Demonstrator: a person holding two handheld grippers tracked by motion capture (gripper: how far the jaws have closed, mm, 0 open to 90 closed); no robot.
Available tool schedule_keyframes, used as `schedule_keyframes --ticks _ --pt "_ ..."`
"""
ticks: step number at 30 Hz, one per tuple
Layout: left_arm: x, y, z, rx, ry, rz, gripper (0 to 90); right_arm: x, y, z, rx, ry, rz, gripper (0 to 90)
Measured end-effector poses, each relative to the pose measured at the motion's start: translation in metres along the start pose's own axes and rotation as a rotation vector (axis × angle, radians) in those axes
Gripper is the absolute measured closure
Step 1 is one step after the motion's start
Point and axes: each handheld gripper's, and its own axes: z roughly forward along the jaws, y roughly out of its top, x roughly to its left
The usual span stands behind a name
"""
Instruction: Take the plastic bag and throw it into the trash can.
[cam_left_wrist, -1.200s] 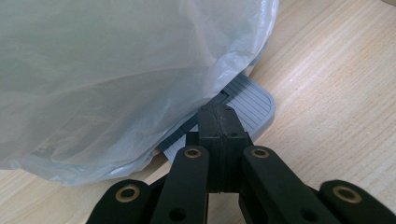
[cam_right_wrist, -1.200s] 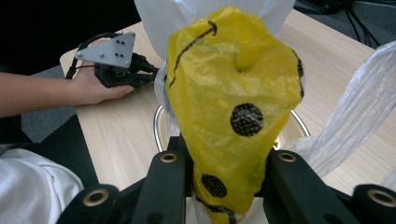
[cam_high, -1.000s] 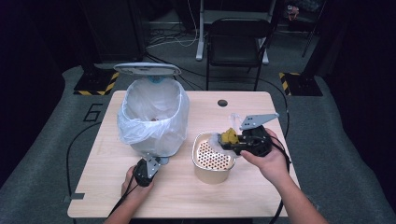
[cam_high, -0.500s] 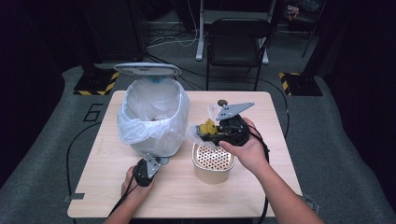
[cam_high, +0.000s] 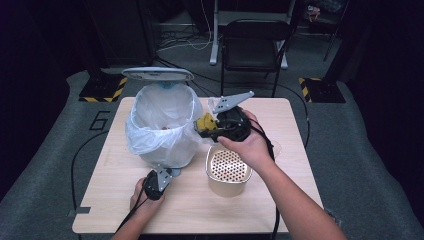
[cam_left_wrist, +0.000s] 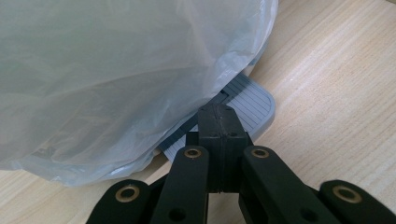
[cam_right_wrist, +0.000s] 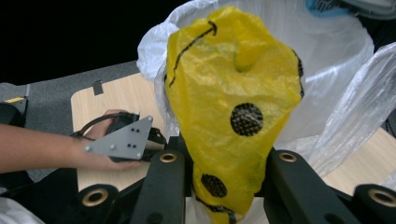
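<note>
Right gripper (cam_high: 204, 125) is clamped on a crumpled yellow wrapper (cam_right_wrist: 233, 93): thin glossy plastic film, creased, printed with black dots and a curved black line, bunched into a rough teardrop that widens above the jaws. In the right gripper view the wrapper stands up between the two black jaws, pinched at its narrow lower end, with the wide end reaching in front of the bin's mouth. In the high view the wrapper (cam_high: 205, 120) sits at the gripper's tip, off the table, just beside the right-hand rim of the bin (cam_high: 162, 125), touching or nearly touching the liner; can't tell which. Bin is a small round pedal type lined with a translucent white plastic bag (cam_left_wrist: 107, 70), wrinkled and ballooning out over the sides; its grey oval lid (cam_high: 157, 74) stands open at the back. A few scraps lie inside, too small to identify. Left gripper (cam_left_wrist: 219, 122) has its jaws fully closed on each other, nothing between them, tips pressed down on the bin's grey ribbed foot pedal (cam_left_wrist: 254, 105), which pokes out from under the bag at the front of the bin. Near the right forearm a beige tub (cam_high: 228, 170) with a perforated insert rests on the light wood-grain table (cam_high: 295, 130).
</note>
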Motion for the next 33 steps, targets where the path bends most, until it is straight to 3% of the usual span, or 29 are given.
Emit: schedule_keyframes --ticks 11,33 --pt "0.001 0.0 0.0 0.005 -0.009 -0.005 90.0 -0.003 0.031 0.018 -0.001 -0.003 -0.024 74.5" --pt "0.001 0.0 0.0 0.005 -0.01 -0.005 90.0 0.004 0.062 0.056 -0.019 -0.009 -0.051 74.3"
